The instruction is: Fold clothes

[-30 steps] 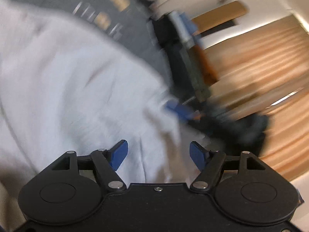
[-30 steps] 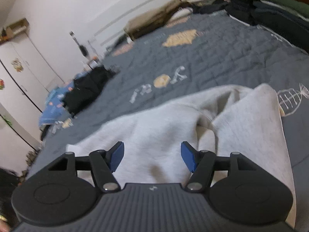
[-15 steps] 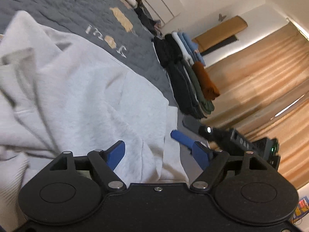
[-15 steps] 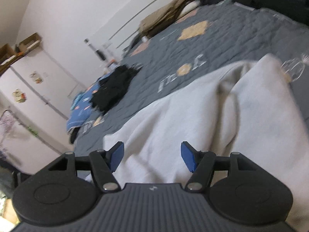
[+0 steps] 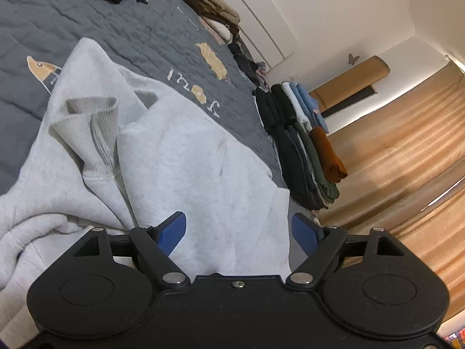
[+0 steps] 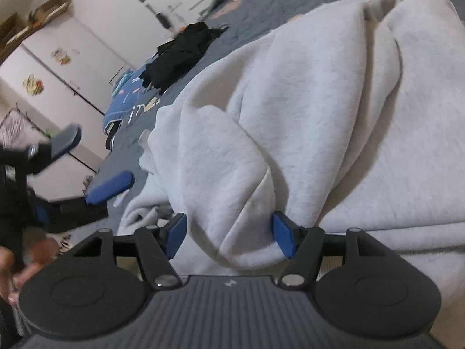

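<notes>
Sweatshirt (image 5: 180,157) fabric, pale grey and rumpled, is lying spread across the dark grey quilt (image 5: 96,20) and filling the middle of both wrist views. The left gripper (image 5: 238,228) is hovering at the garment's near edge, its blue fingers (image 5: 173,228) standing apart with cloth lying under the gap and nothing pinched. A ribbed cuff (image 5: 96,122) is sitting crumpled at about ten o'clock from that gripper. Toward two o'clock, a stack of folded clothes (image 5: 302,142) in black, white, blue, green and rust is resting on the quilt's far edge, with tan curtains (image 5: 407,157) hanging beyond it.

In the right wrist view, the right gripper (image 6: 229,234) is holding its jaws apart on either side of a bunched fold of the sweatshirt (image 6: 305,110); the right pad is touching the cloth, though the fold is not being clamped. At nine o'clock the left gripper (image 6: 87,163) is showing as a blurred shape with its fingers spread, and a hand (image 6: 17,270) is appearing at the lower left edge. A black garment (image 6: 180,55) is lying on the quilt at eleven o'clock, near a blue one (image 6: 125,101).
</notes>
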A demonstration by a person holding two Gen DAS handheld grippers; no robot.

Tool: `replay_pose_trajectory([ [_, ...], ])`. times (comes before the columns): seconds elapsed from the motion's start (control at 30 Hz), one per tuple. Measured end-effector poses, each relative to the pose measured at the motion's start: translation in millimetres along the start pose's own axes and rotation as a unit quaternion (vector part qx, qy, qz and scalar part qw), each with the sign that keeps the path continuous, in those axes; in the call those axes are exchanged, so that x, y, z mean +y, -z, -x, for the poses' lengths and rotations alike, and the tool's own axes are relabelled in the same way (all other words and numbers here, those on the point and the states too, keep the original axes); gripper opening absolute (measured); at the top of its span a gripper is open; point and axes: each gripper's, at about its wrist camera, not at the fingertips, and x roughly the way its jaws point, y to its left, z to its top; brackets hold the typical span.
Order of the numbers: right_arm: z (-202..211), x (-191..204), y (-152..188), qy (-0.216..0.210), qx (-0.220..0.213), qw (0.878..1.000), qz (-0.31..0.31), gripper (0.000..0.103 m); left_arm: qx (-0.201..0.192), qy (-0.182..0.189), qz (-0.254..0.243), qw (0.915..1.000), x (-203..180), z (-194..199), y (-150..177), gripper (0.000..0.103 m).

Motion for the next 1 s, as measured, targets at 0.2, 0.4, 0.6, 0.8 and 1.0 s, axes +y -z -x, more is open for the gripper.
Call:
replay_pose_trajectory([
  [0.2,20,-7,-10,-0.024,0.000,0.999,-0.034,0.064,0.011,0.007,-0.011,0.9999,-1,-11,5,0.079],
  [0.4,47,-28,-23,-0.027,-0.056,0.995,-0.079,0.064,0.030,-0.004,-0.017,0.9994,2,-28,8,0.079],
  [0.6,24,-45,-32,-0.013,-0.108,0.990,-0.094,0.064,0.058,-0.032,-0.019,0.9976,9,-50,9,0.078],
  [0.8,5,-53,-29,0.040,-0.066,0.994,-0.082,0.064,0.093,-0.116,-0.046,0.9878,15,-52,15,0.042],
  [1.0,5,-49,-31,0.045,-0.067,0.993,-0.089,0.064,0.080,-0.120,-0.025,0.9892,18,-41,7,0.031],
])
